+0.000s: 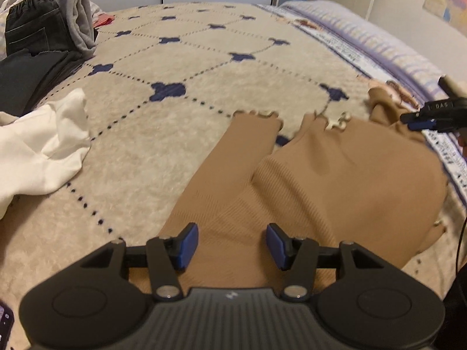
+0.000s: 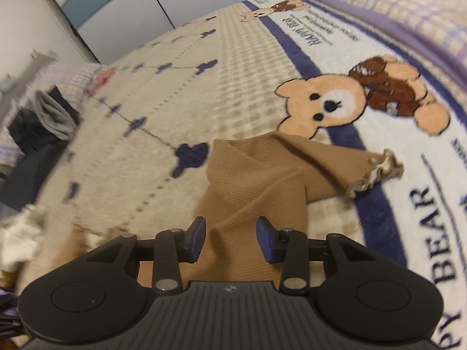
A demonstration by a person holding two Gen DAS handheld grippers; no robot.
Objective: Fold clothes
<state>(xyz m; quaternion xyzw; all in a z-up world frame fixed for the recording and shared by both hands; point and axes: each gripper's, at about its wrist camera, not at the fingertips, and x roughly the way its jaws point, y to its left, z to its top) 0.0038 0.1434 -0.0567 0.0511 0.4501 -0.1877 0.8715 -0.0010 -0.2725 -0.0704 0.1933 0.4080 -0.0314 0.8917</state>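
Jaws of left gripper and right gripper stand apart over the tan ribbed garment, gripping nothing.

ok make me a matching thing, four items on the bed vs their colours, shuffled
Things:
1. ribbed top
2. crumpled cloth
3. folded jeans
4. clover shapes on the blanket

Colours:
A. white
B. navy blue
C. tan
D. dark grey

Pairs: 1-C, 2-A, 3-D, 4-B
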